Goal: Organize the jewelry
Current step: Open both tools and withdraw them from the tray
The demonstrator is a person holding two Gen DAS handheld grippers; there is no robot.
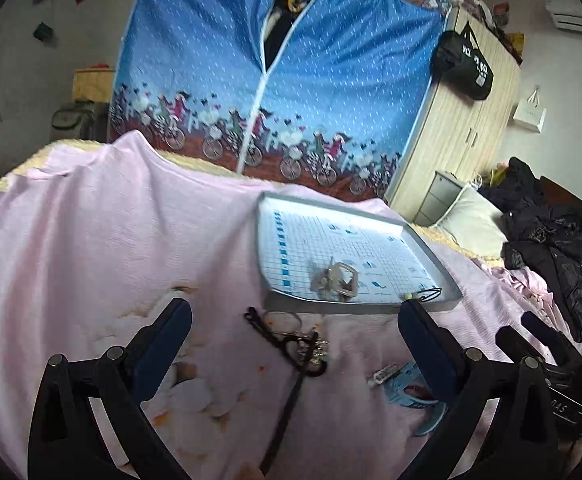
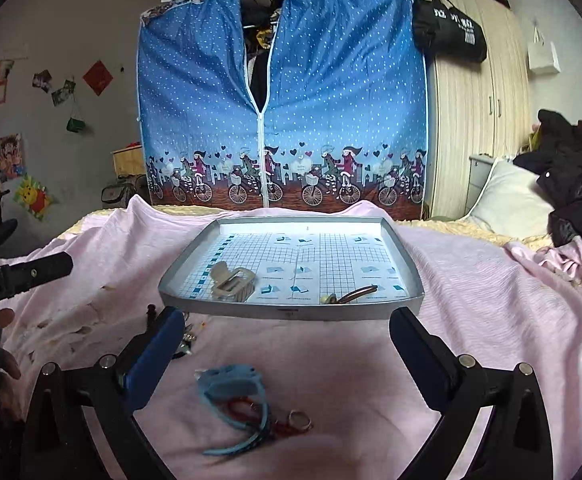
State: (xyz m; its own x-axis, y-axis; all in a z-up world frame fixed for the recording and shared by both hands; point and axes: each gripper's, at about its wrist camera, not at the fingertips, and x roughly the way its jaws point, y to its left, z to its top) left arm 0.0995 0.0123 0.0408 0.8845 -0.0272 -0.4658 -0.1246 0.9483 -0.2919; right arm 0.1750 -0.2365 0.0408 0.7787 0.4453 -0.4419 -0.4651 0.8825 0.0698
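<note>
Both grippers, left (image 1: 295,332) and right (image 2: 287,336), hang wide open, empty. Right should drop on the blue band (image 2: 233,400), pinch its middle, then lift it into the tray (image 2: 291,312).

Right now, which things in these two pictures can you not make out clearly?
- Left wrist view: the dark tangle on the pink sheet; its pieces overlap, so I cannot tell them apart.
- Left wrist view: the blue band; the left claw finger covers part of it.
- Right wrist view: small items beside the tray; the right claw finger hides them.
- Right wrist view: the small bead in the tray; too small to identify.
</note>
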